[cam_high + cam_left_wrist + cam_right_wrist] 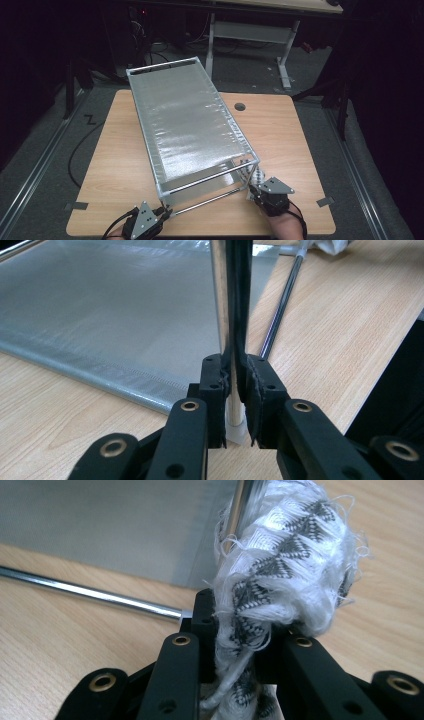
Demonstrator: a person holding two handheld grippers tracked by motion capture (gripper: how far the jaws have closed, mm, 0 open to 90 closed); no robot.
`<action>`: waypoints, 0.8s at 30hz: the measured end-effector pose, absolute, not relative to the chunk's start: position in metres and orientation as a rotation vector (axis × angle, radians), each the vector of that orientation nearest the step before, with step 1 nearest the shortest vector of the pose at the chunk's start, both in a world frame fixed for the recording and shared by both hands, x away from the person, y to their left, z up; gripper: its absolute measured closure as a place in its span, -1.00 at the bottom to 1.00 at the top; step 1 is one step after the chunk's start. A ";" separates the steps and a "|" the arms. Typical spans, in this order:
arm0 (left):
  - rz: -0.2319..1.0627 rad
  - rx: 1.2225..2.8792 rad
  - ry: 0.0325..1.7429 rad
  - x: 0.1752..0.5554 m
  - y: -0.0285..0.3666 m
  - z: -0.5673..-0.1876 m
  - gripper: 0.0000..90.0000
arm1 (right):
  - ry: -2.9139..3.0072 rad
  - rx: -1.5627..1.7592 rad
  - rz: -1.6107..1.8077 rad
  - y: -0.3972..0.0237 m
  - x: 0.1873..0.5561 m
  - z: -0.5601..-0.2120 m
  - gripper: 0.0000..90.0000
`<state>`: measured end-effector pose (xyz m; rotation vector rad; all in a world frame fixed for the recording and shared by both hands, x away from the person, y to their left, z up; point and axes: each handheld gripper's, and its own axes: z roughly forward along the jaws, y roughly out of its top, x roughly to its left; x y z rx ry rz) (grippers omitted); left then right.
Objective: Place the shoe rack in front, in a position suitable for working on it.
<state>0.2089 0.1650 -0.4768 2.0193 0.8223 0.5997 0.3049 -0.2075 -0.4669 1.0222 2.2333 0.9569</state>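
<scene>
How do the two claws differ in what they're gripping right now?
The left claw is shut on a bare upright metal post of the rack frame; the right claw is shut on a frayed black-and-white woven strap bunched against another post. Both sit at the frame's near corners on the wooden table.

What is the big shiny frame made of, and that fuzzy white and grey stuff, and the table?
The silver box-shaped rack frame looks like polished metal: its rods gleam and mirror the light. Its grey shelf sheet looks like fine mesh or woven plastic, hard to say which. The white and grey patterned cloth is woven fabric with loose, frayed threads. The light brown table shows wood grain, perhaps a laminate.
</scene>
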 end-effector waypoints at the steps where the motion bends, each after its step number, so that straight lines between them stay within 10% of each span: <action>1: 0.602 2.019 0.820 0.209 0.165 -0.477 0.75 | 2.242 1.027 0.952 -0.207 0.305 -0.469 0.70; 24: 0.623 2.026 0.823 0.209 0.165 -0.477 0.74 | 2.220 1.016 0.985 -0.208 0.305 -0.461 0.70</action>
